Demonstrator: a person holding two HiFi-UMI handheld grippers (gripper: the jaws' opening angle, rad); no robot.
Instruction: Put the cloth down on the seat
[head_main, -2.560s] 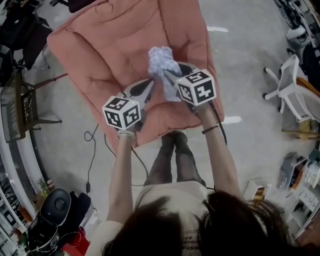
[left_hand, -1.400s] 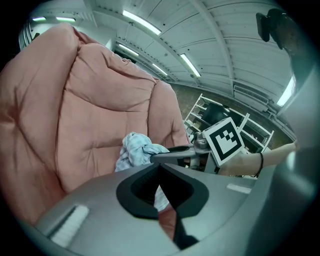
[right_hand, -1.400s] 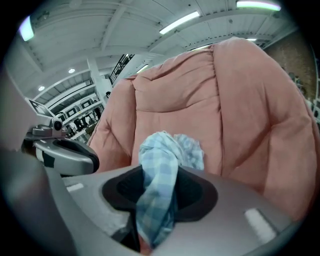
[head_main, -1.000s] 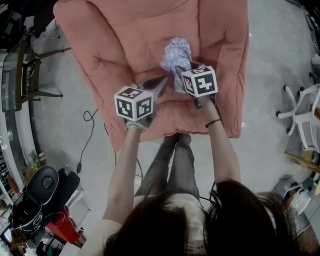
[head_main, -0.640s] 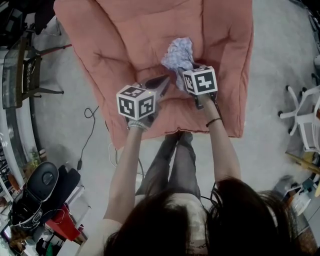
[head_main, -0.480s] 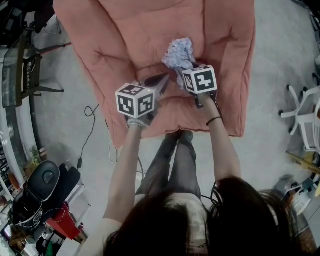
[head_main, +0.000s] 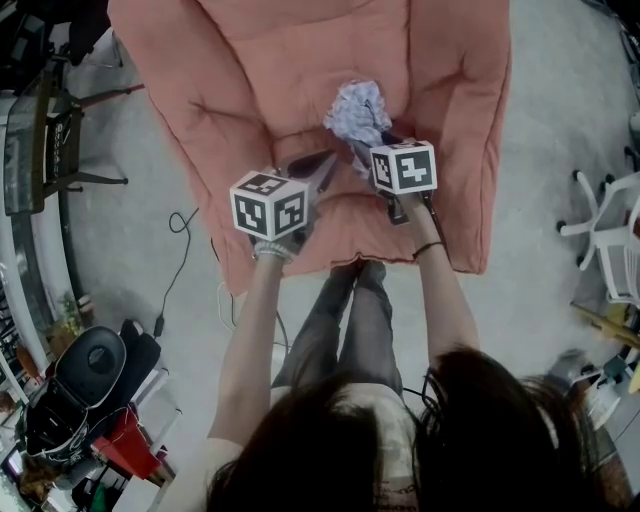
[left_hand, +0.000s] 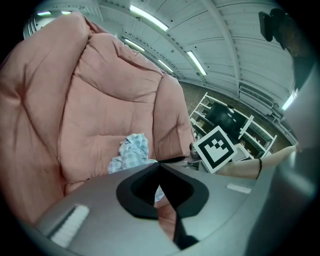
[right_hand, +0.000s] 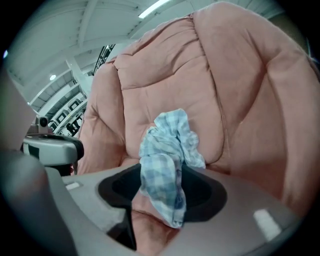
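A crumpled blue-and-white checked cloth (head_main: 358, 108) rests bunched on the pink padded seat (head_main: 250, 80), near the crease where seat and back meet. My right gripper (head_main: 366, 150) reaches it from the front. In the right gripper view a tail of the cloth (right_hand: 167, 150) hangs between the jaws with gaps on both sides. The jaws have just been opening and stand wide. My left gripper (head_main: 322, 162) hovers over the seat front, left of the cloth, shut and empty. The left gripper view shows its tips (left_hand: 159, 165) together and the cloth (left_hand: 131, 152) beyond.
The seat is a big cushioned chair (left_hand: 100, 100) with raised padded sides (right_hand: 240, 100). On the floor a cable (head_main: 180, 240) lies to its left and a white swivel chair (head_main: 610, 250) stands at the right. The person's legs (head_main: 350, 320) stand at the chair's front edge.
The right gripper has drawn back a little toward the person and its jaws have widened. The cloth stays bunched on the seat. The left gripper has kept still.
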